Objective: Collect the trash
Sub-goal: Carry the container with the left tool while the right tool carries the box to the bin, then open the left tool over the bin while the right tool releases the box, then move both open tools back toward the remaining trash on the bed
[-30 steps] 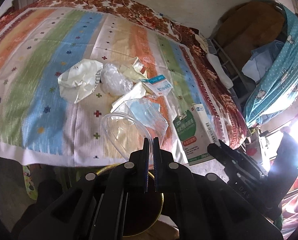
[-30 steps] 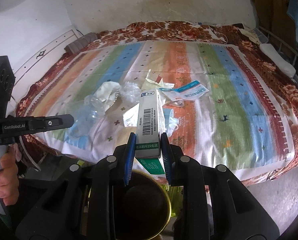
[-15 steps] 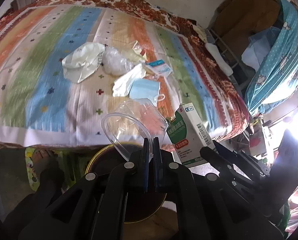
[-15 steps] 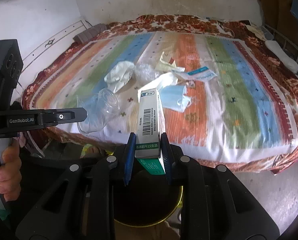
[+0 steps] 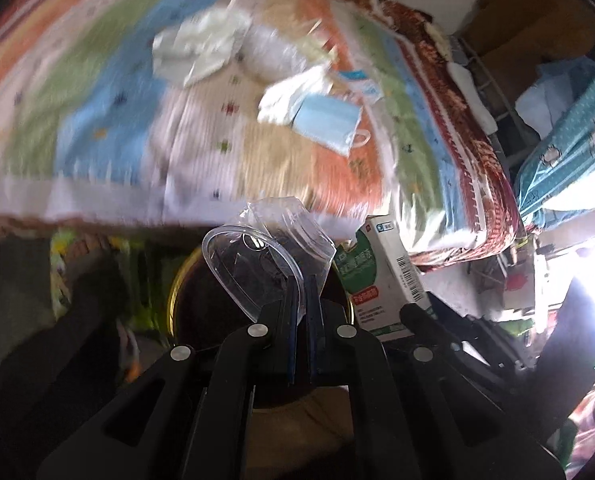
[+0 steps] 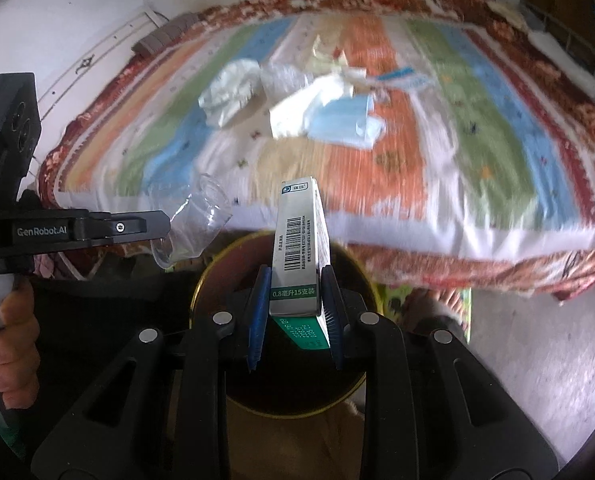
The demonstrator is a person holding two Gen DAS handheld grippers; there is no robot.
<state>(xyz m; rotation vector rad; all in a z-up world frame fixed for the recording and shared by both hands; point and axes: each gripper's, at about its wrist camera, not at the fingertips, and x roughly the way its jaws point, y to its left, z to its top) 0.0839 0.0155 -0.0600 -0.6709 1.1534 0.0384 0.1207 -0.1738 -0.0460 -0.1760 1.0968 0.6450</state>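
Note:
My left gripper is shut on a crumpled clear plastic cup and holds it over a dark round bin with a gold rim. My right gripper is shut on a green and white medicine box, upright over the same bin. The box also shows in the left wrist view, and the cup in the right wrist view. A blue face mask, white wrappers and a clear bag lie on the striped bedspread.
The bed edge hangs just beyond the bin. Bare floor lies right of the bin. A blue dotted cloth and a metal rack stand at the bed's right side. A wall is behind the bed.
Both grippers have pulled back from the bed and lowered, carrying the cup and the box from above the bedspread to over the bin. Both stay shut.

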